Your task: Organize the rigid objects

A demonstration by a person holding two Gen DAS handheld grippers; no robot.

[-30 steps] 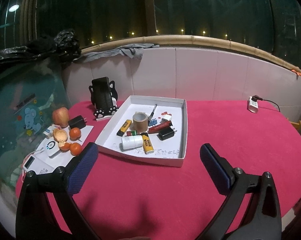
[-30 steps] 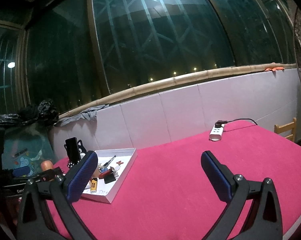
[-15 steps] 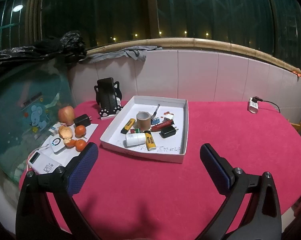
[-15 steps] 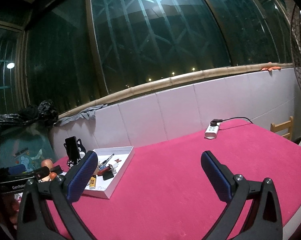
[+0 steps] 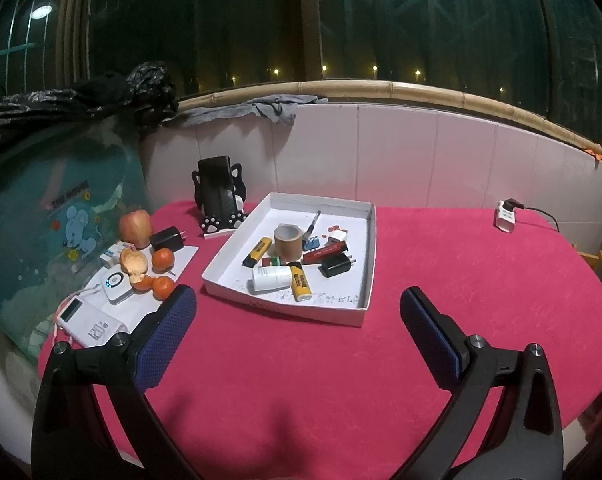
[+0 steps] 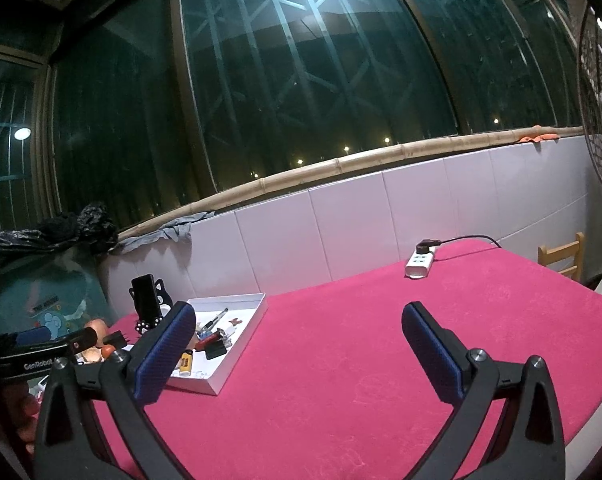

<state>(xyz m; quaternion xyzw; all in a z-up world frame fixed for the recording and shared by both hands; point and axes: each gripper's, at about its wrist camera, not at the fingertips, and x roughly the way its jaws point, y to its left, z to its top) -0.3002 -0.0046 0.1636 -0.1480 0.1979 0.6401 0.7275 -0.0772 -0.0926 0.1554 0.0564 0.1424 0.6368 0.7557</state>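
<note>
The left gripper [image 5: 297,320] and the right gripper [image 6: 297,334] are both held spread wide above the red tablecloth [image 5: 461,280], nothing between their pads. A white tray [image 5: 365,256] is seen clearly only from the left wrist: tape roll [image 5: 288,240], yellow highlighter [image 5: 257,252], white bottle [image 5: 271,278], black charger [image 5: 337,266]. The power strip [image 6: 420,262] is shown nearer by the right wrist, where the tray is partly hidden behind a finger.

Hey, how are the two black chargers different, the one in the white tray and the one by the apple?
The tray charger lies inside the white tray among other small items; the apple-side charger sits outside it, beside the apple. The tray charger's prongs point right and slightly away, as do the other's. Both are small black plug blocks.
</note>
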